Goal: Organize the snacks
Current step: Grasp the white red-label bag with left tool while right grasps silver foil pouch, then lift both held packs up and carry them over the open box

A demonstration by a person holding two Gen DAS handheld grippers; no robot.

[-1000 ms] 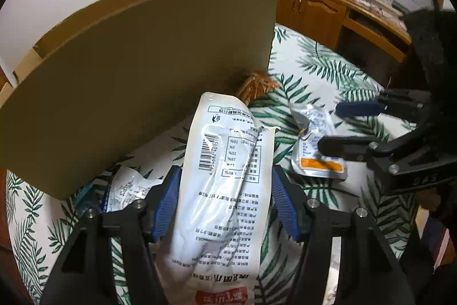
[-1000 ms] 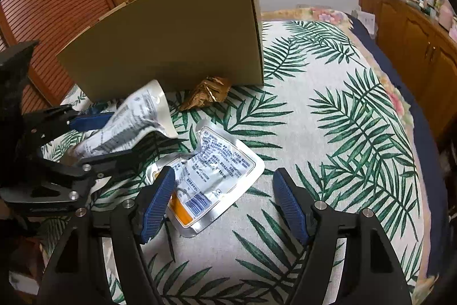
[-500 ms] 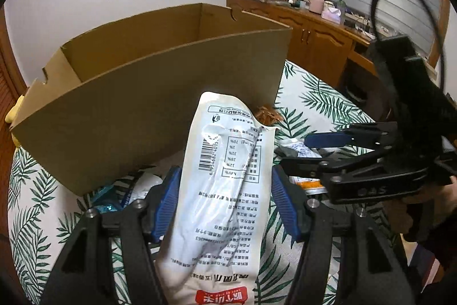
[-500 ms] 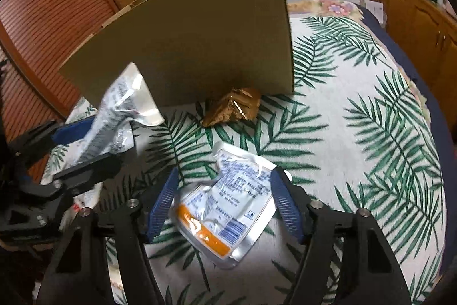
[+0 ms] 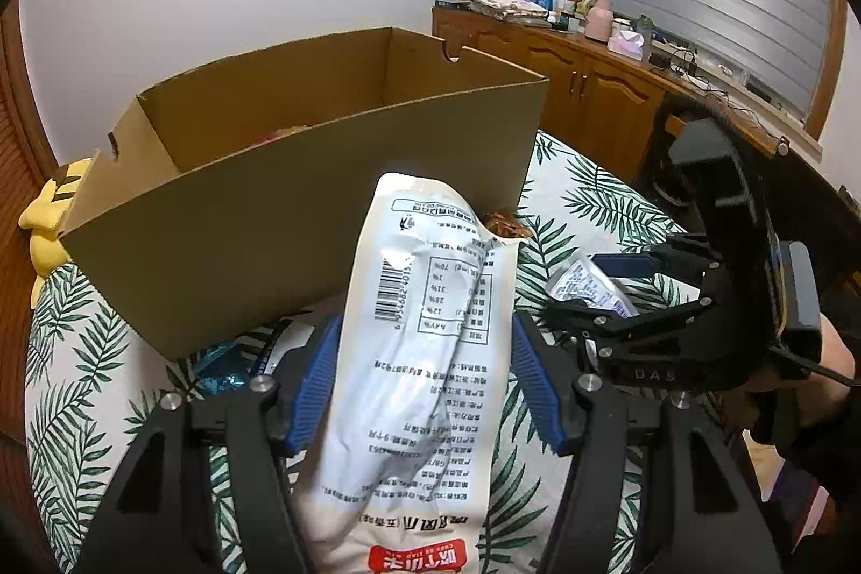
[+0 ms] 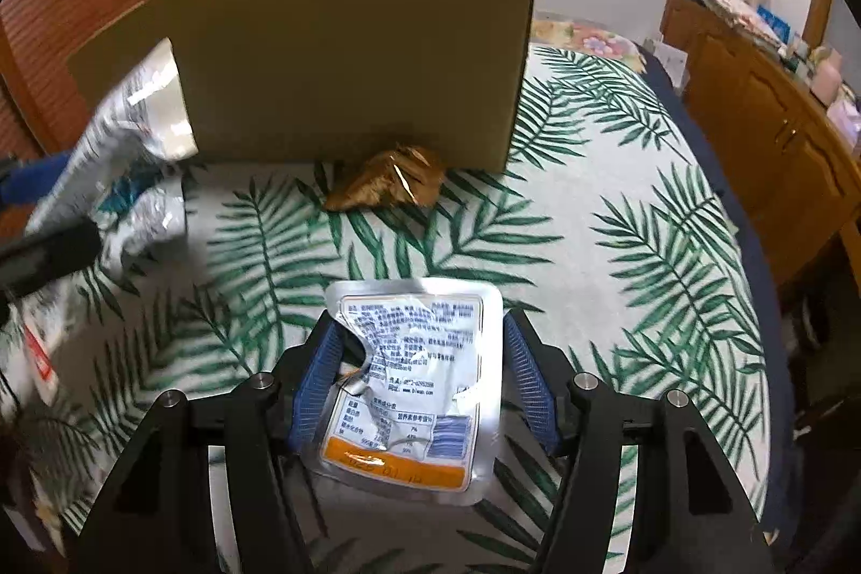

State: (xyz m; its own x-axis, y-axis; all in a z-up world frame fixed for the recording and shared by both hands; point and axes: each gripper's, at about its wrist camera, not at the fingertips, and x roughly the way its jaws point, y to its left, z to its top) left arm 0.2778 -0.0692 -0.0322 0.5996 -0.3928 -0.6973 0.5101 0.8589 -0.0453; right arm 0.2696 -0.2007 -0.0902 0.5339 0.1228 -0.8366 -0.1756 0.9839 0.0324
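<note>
Both hand-held grippers have risen since 1 second ago: the left hand-held gripper point(image 5: 425, 380), clamped on the white snack bag point(image 5: 425, 359), nears the cardboard box point(image 5: 301, 197), while the right hand-held gripper point(image 6: 420, 385) now pinches the silver pouch point(image 6: 414, 380) above the leaf-print bed point(image 6: 619, 251), so boxing looks next.

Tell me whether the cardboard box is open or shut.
Open: the cardboard box has no lid on top, and its inner walls show from above.
</note>
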